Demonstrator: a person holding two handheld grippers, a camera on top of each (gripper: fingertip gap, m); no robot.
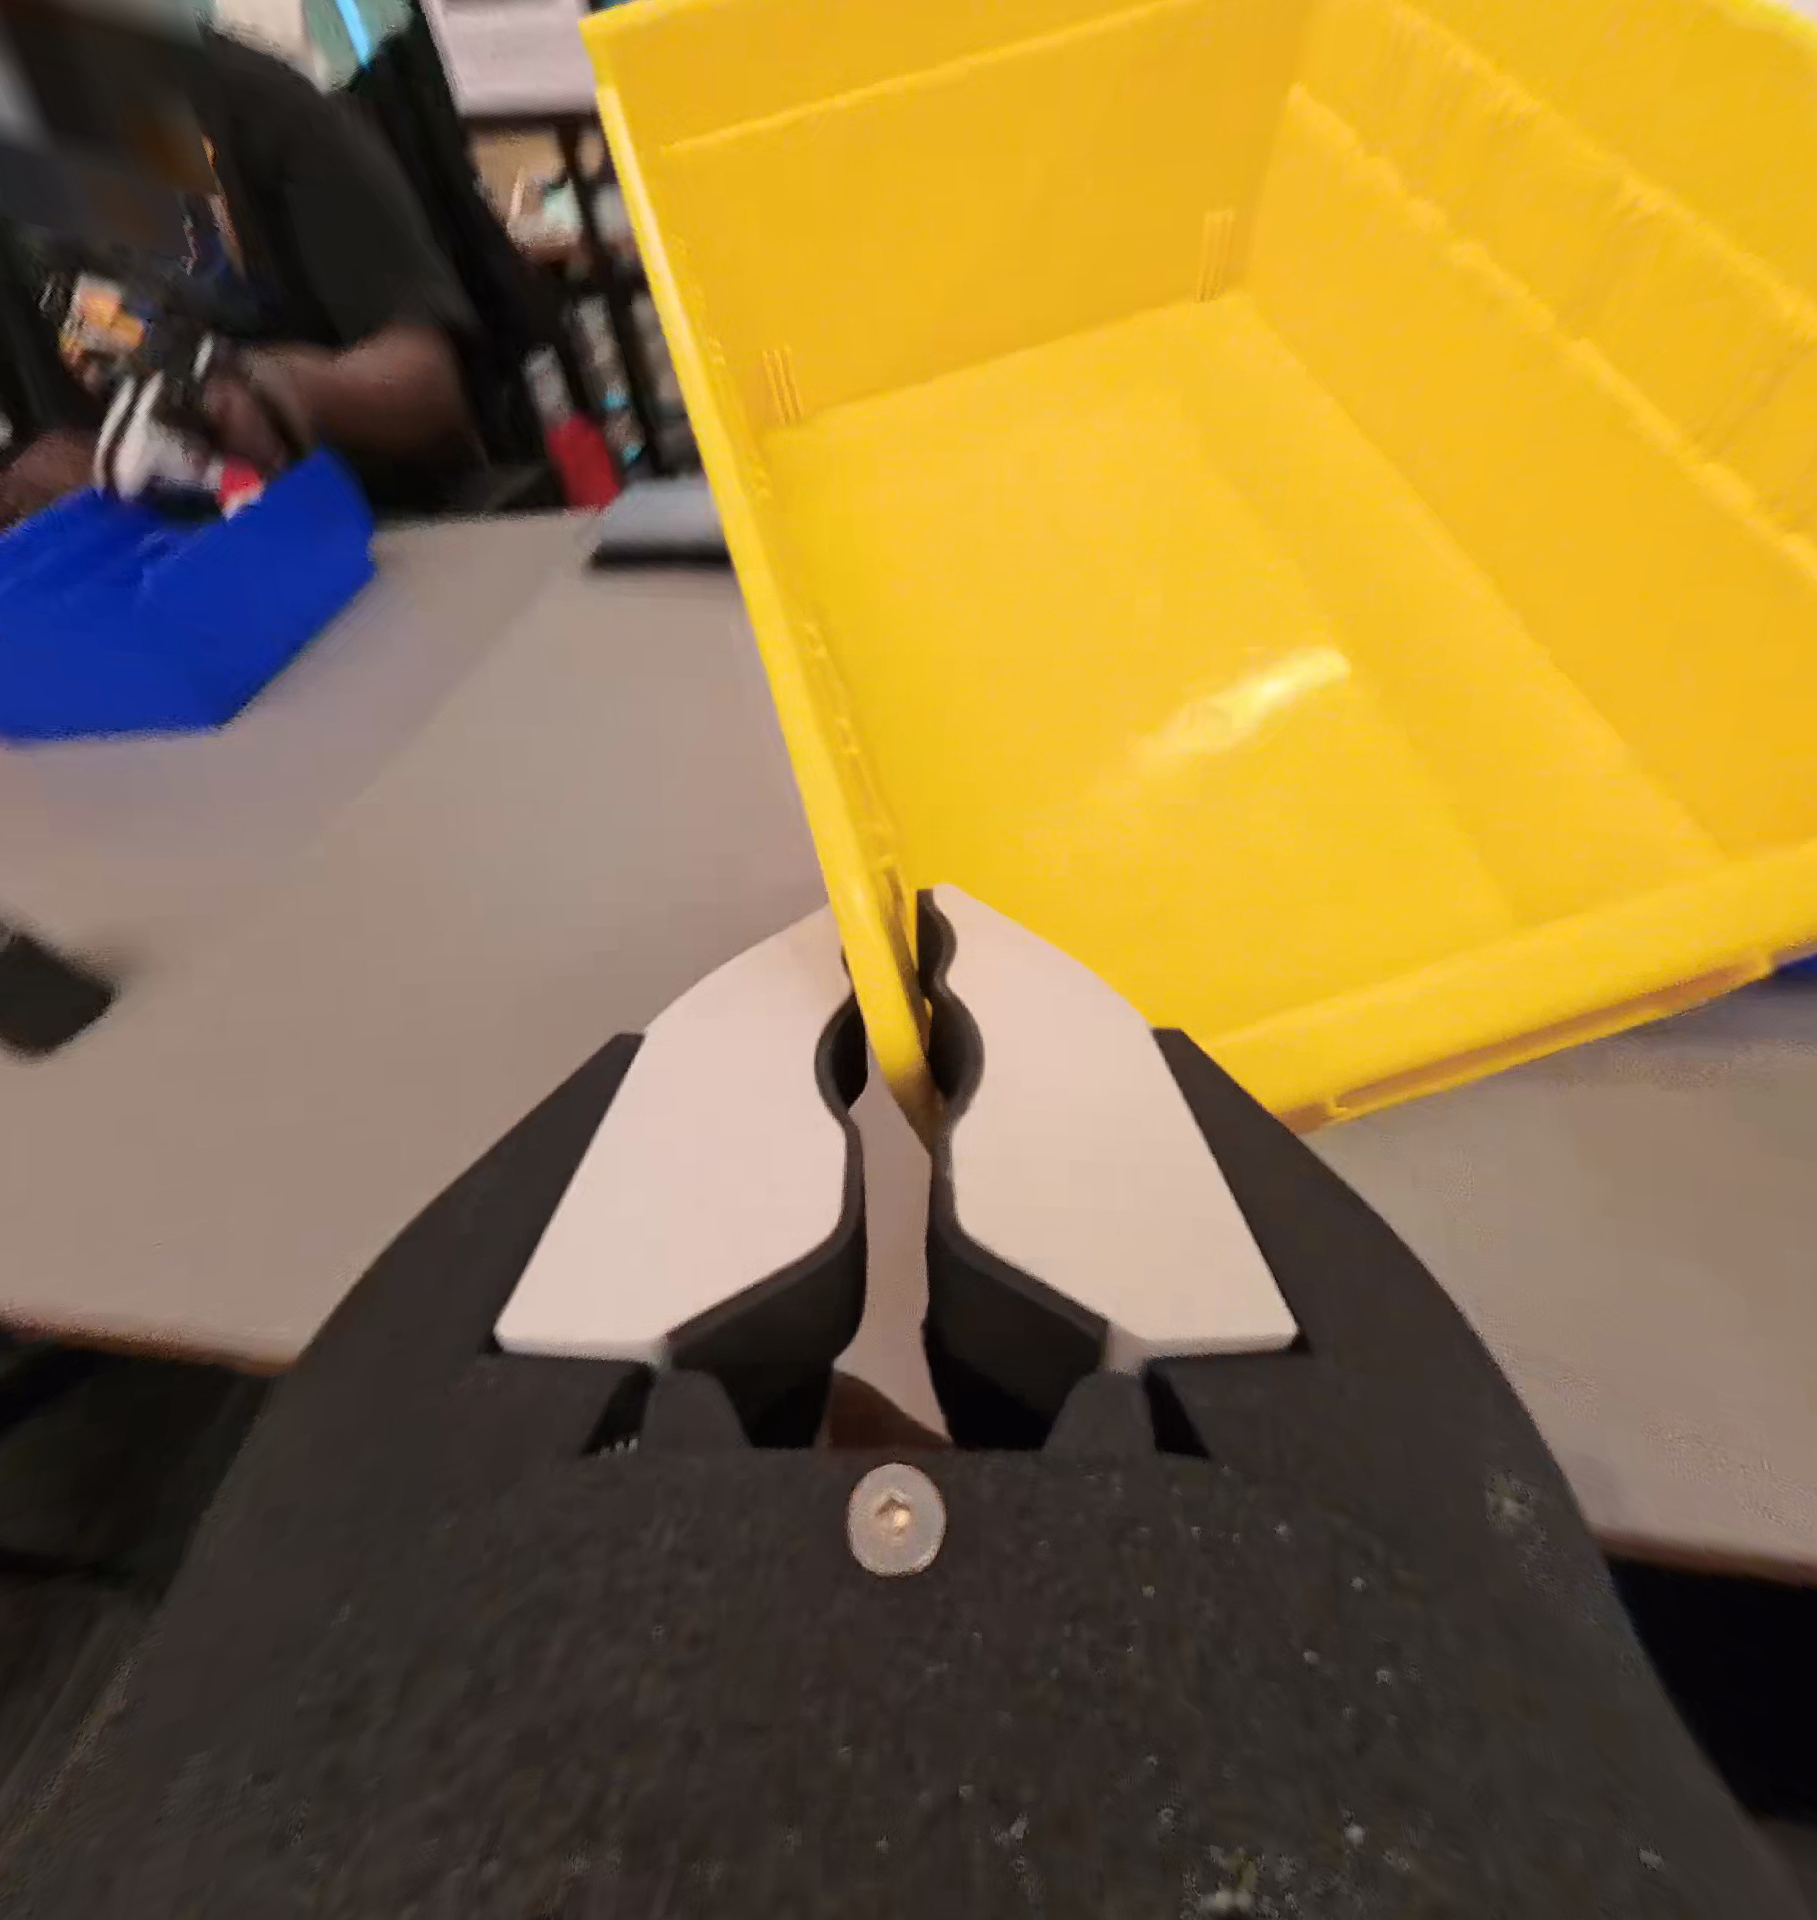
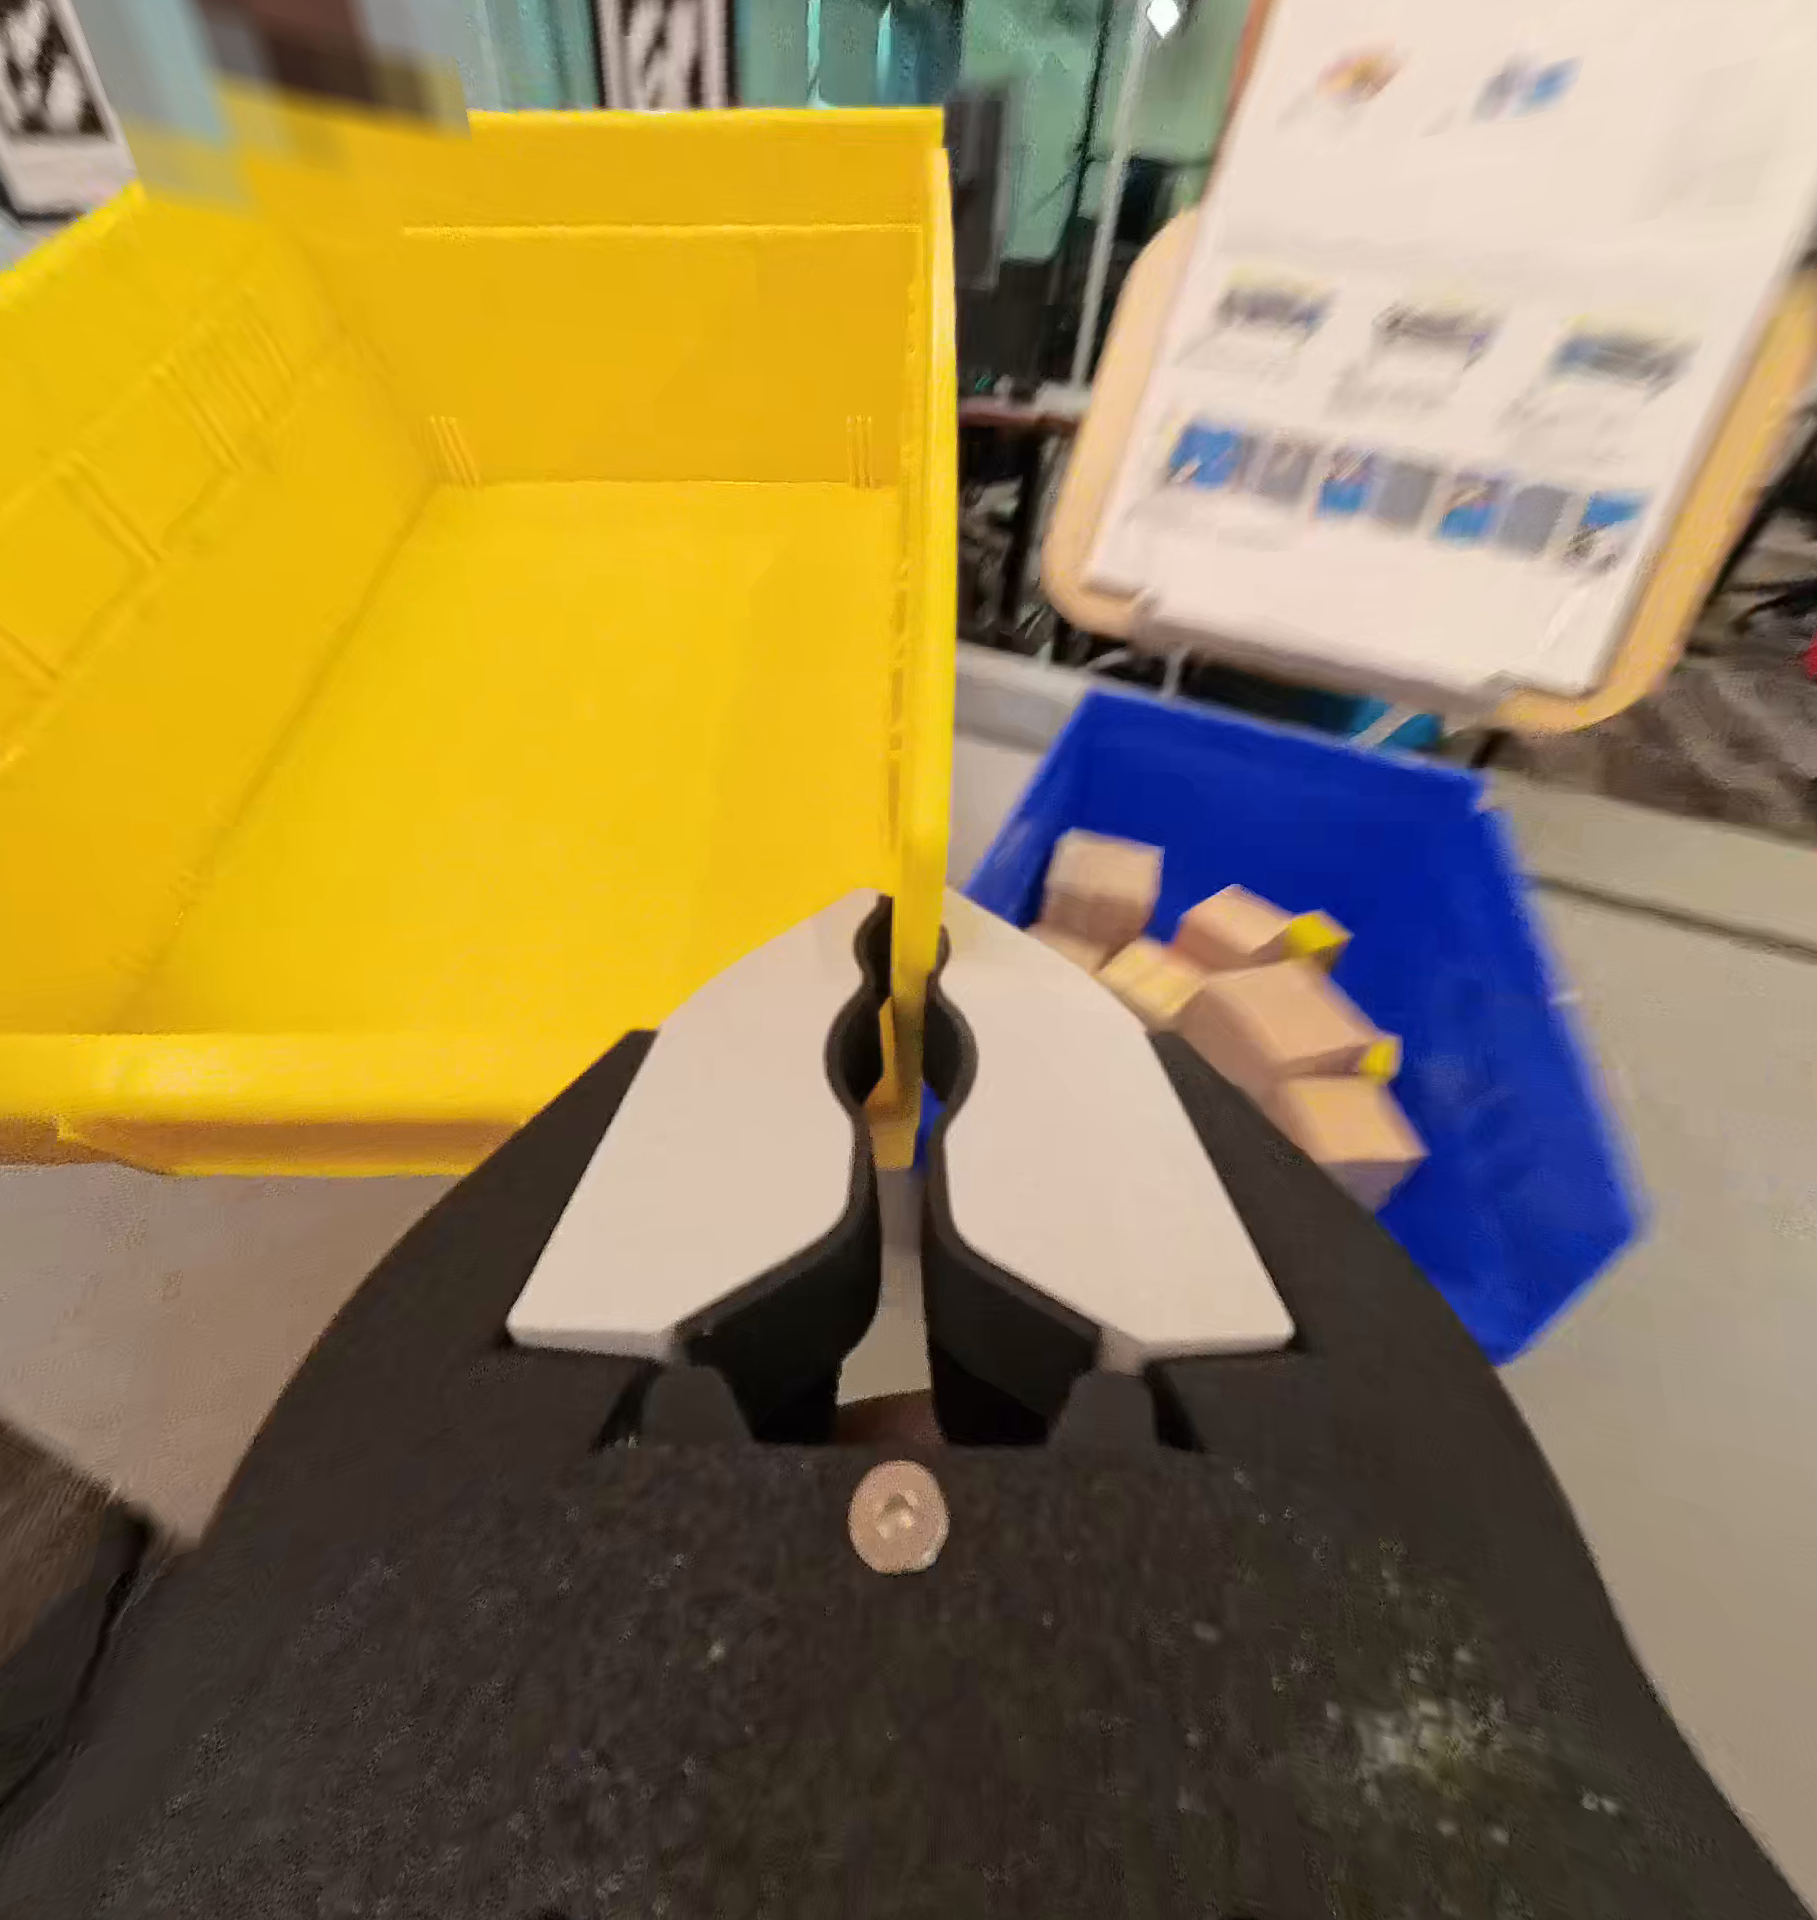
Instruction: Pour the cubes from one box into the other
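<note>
A yellow box [image 1: 1247,644] is held off the grey table [image 1: 384,935], tilted, and its inside is bare. My left gripper [image 1: 899,997] is shut on the box's left side wall near its front corner. The same yellow box [image 2: 468,727] shows in the right wrist view, where my right gripper [image 2: 909,997] is shut on its right side wall. A blue box [image 2: 1403,935] stands on the table to the right of it and below it, with several wooden cubes [image 2: 1268,1018] inside, some with yellow faces.
A second blue box [image 1: 145,603] sits far left on the table with a person's hands at it. A dark flat object [image 1: 21,987] lies near the left edge. A board with printed sheets [image 2: 1444,343] stands behind the blue box.
</note>
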